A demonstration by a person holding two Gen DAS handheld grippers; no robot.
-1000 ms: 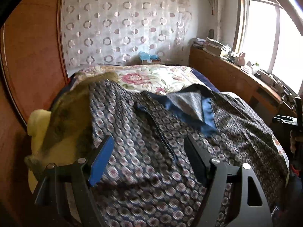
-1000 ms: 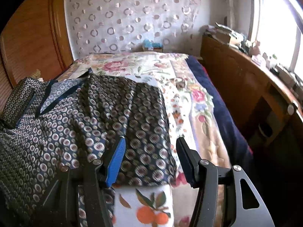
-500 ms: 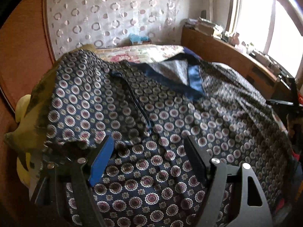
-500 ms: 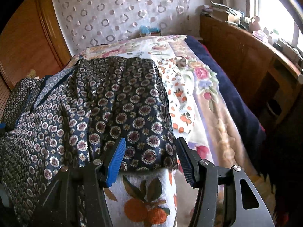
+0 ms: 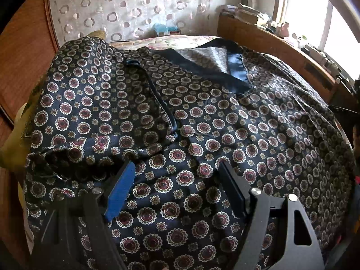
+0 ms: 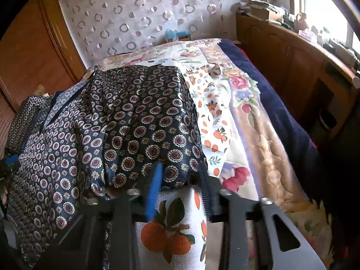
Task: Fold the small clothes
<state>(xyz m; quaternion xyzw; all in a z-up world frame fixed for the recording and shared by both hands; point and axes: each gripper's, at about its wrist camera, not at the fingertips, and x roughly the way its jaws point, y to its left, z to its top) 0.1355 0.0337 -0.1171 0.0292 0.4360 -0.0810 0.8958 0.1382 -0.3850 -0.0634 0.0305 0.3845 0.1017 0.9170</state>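
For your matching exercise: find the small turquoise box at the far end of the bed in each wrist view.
Left wrist view: the turquoise box sits top centre, against the circle-patterned curtain, above the dark patterned garment.
Right wrist view: the box is top centre, just beyond the floral bedspread.
Shared landmark: the curtain.

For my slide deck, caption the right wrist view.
Right tongs, just closing, straddle the hem of a navy medallion-print garment on a floral bedspread.
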